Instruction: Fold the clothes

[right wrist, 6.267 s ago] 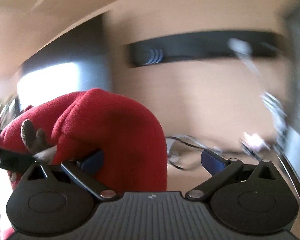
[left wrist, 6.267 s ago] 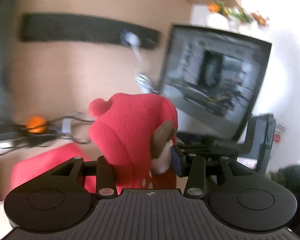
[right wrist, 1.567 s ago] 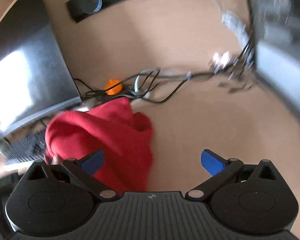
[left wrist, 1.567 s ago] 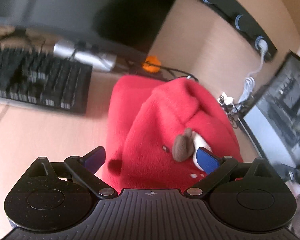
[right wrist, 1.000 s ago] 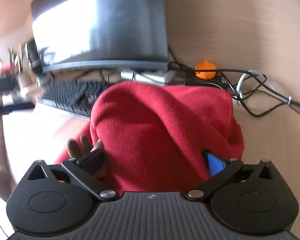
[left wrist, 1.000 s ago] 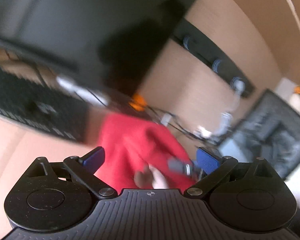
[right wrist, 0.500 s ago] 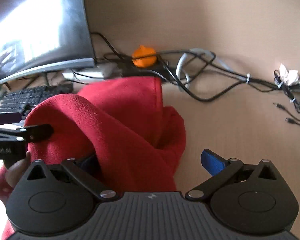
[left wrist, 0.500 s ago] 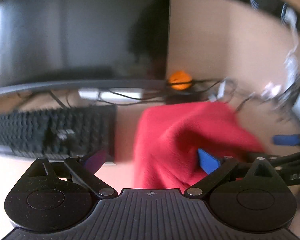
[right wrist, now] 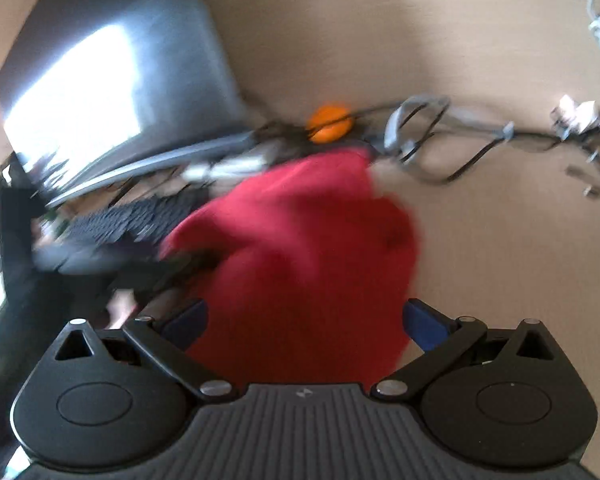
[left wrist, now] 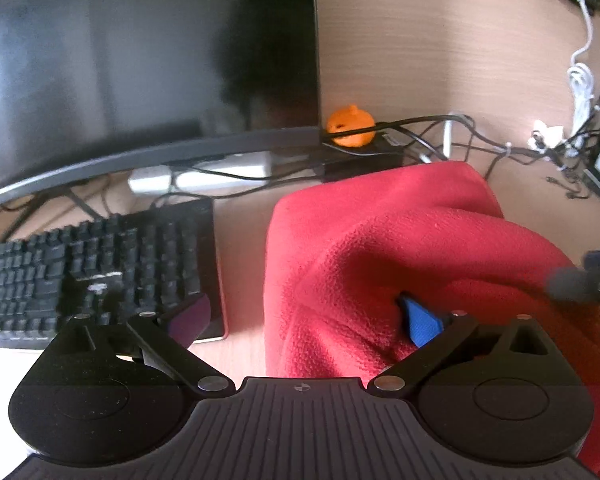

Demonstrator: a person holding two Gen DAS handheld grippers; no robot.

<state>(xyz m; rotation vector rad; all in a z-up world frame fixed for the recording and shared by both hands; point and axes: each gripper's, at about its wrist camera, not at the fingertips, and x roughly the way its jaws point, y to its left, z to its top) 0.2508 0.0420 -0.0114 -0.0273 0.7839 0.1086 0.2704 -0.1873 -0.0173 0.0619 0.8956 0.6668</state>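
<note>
One red fleece garment lies bunched on your wooden desk, between both of your tongs.

Your left gripper is spread wide; its blue right pad is pressed into a soft, nubbly fold, the left pad bare over the desk. Your right gripper is also spread wide, straddling the blurred red mound without pinching it. Behind sit one black keyboard, one dark monitor, one round orange toy and tangled cables.
</note>
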